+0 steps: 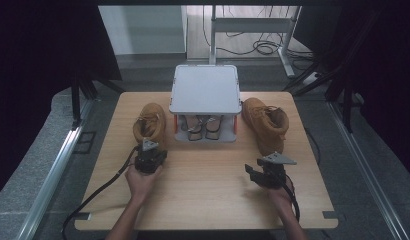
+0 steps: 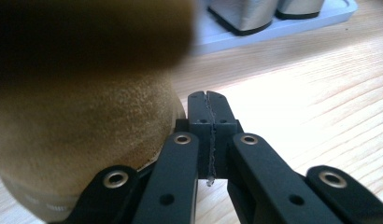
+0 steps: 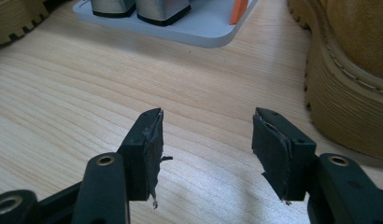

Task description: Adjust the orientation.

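Boots, two tan suede ones, flank a grey rack on your table. Your left boot (image 1: 150, 125) sits at ten o'clock from table centre, its long axis running from six to twelve o'clock, the laced opening facing up; which end is the toe cannot be told. Your right boot (image 1: 265, 124) sits at two o'clock, its long axis tilted slightly from eleven toward five, toe at the near end, its lugged sole (image 3: 339, 112) filling the two-to-three o'clock part of the right gripper view.

Your left gripper (image 1: 149, 156) rests just at the near end of the left boot, its jaws clenched together on nothing; in the left gripper view the suede (image 2: 82, 140) bulks at nine o'clock, beside the closed jaws, not between them. Your right gripper (image 1: 267, 172) hovers at five o'clock from centre, jaws released and apart over bare wood, near the right boot's toe.

The grey rack (image 1: 205, 90) stands at twelve o'clock, with orange posts and shoes tucked beneath its flat top. No readable writing appears on anything.

The pale wooden tabletop (image 1: 208, 195) sits amid dark curtains, with a grey floor and cables beyond.
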